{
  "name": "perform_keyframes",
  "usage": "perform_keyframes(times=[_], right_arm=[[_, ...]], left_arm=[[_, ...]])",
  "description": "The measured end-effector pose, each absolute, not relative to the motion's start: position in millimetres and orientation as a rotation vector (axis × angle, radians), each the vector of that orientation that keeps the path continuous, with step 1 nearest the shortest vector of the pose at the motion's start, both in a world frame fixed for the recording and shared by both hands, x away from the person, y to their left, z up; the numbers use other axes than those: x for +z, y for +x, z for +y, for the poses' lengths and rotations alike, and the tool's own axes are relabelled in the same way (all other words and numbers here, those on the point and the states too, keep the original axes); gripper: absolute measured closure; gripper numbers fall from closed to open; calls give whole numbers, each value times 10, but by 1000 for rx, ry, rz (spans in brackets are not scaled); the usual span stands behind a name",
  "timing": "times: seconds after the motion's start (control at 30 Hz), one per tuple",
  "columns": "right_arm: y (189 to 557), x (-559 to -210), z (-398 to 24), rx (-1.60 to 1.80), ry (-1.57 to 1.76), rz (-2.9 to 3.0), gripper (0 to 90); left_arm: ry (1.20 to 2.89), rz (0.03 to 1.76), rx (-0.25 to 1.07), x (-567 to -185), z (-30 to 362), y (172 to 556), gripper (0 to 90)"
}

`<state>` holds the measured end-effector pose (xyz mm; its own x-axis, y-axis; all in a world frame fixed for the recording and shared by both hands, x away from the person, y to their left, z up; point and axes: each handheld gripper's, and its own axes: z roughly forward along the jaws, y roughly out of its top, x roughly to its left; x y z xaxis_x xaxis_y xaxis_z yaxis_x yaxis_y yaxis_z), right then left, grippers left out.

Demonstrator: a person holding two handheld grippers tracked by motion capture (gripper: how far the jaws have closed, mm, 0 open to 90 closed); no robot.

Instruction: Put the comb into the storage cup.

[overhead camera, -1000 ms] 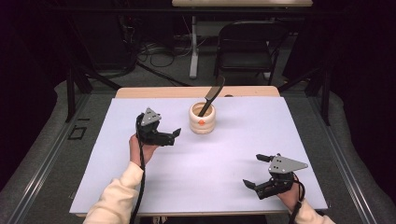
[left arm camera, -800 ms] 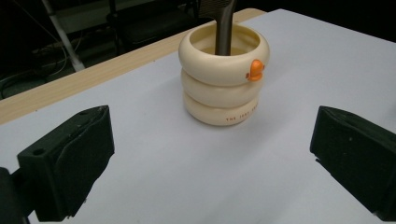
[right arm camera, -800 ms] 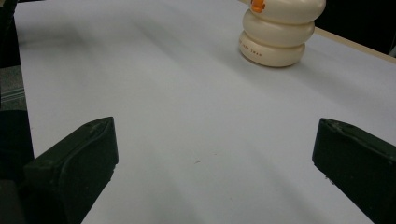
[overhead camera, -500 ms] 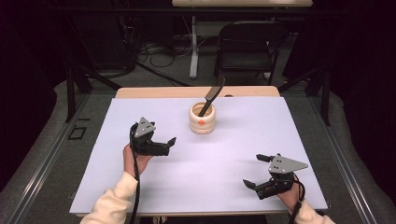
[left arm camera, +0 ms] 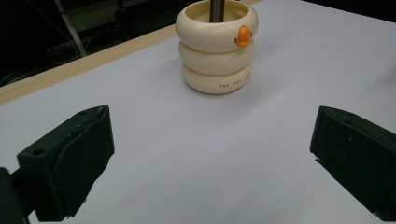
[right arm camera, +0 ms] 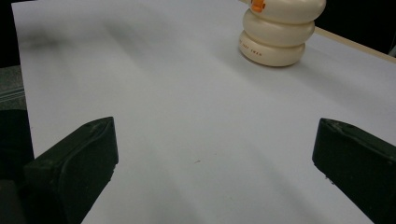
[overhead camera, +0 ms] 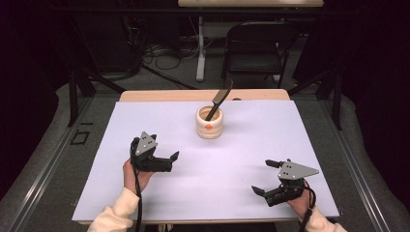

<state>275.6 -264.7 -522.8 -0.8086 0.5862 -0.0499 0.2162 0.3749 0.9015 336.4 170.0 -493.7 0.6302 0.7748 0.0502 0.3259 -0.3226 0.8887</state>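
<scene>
Cream ribbed ceramic holder point(overhead camera: 210, 123) is standing far-centre on the white-covered table point(overhead camera: 241, 159), holding a dark utensil point(overhead camera: 218, 100) that is leaning right. Left gripper point(overhead camera: 167, 161) is hovering near-left, jaws apart, empty. Right gripper point(overhead camera: 265, 178) is sitting near-right, well apart from the holder, jaws wide open, empty.

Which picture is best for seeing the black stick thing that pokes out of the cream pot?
The high view: the black utensil shows whole there, leaning up and to the right out of the cream pot. The left gripper view catches just a short dark piece of its stem inside the rim. The right gripper view cuts the pot's top off.
</scene>
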Motion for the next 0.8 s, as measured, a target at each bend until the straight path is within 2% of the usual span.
perform_keyframes(times=[0.8], right_arm=[[2757,-5230,-2642,1408,697,2281,0]], left_arm=[[1885,892,613,-5053,1857,2905,0]])
